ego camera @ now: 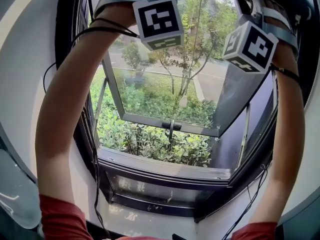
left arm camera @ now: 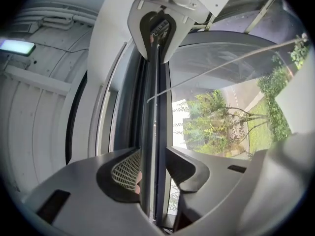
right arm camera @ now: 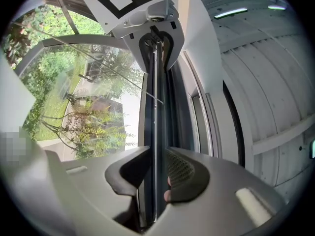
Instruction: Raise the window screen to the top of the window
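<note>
Both arms reach up to the top of the window. The left forearm [ego camera: 65,114] and right forearm [ego camera: 287,134] frame the opening, and the left marker cube [ego camera: 158,21] and right marker cube [ego camera: 250,46] sit near the upper edge of the head view. The window screen's dark bar [left arm camera: 156,107] lies up there, close along the top of the window frame [left arm camera: 115,122], running from one hand-held gripper to the other. The left hand-held gripper [left arm camera: 155,168] has this bar between its jaws. They stand a little apart, close beside the bar on both sides but not clamped on it. At the far end of the bar the other gripper's jaws straddle it too. The right hand-held gripper [right arm camera: 155,173] shows the same from its own side. The bar passes between its jaws, which sit loosely about it, and a fingertip [right arm camera: 168,183] shows beside the ribbed pad. Between the two arms the glass pane [ego camera: 165,94] is swung outward. Green shrubs [ego camera: 150,141] lie beneath it and a thin tree [ego camera: 182,69] shows through it. Black cables [ego camera: 100,29] run from the left hand-held gripper across the forearm. Red sleeves [ego camera: 62,216] show at the bottom of the head view.
</note>
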`<state>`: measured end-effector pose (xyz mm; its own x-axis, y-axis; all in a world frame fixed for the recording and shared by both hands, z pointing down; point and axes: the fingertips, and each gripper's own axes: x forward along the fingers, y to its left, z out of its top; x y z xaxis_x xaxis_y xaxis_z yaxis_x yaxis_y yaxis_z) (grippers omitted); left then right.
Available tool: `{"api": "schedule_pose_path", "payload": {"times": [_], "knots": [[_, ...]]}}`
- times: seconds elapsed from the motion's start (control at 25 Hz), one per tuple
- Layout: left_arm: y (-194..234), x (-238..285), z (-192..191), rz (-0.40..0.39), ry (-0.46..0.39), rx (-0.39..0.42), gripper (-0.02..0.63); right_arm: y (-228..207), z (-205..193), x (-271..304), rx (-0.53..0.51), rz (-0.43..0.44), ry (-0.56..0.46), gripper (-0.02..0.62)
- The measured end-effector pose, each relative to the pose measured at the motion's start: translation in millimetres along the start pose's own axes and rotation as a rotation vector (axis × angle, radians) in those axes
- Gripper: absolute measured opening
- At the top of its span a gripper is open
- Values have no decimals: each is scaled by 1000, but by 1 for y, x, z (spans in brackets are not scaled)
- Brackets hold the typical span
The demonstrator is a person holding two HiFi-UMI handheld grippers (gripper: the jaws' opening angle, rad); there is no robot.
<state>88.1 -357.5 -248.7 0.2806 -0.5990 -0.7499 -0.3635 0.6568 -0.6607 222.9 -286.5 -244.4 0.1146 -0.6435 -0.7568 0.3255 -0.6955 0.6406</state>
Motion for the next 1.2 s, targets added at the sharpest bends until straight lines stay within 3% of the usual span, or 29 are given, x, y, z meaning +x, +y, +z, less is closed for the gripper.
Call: {"api": "schedule_pose_path", "payload": {"times": [0.52, 1.2], "knots": [[-43, -52, 3, -99, -68, -71, 138, 39, 3, -41, 54, 46, -32, 103], [-108, -121, -13, -206, -51, -108, 138, 97, 1, -111, 137, 147, -36, 103]]}}
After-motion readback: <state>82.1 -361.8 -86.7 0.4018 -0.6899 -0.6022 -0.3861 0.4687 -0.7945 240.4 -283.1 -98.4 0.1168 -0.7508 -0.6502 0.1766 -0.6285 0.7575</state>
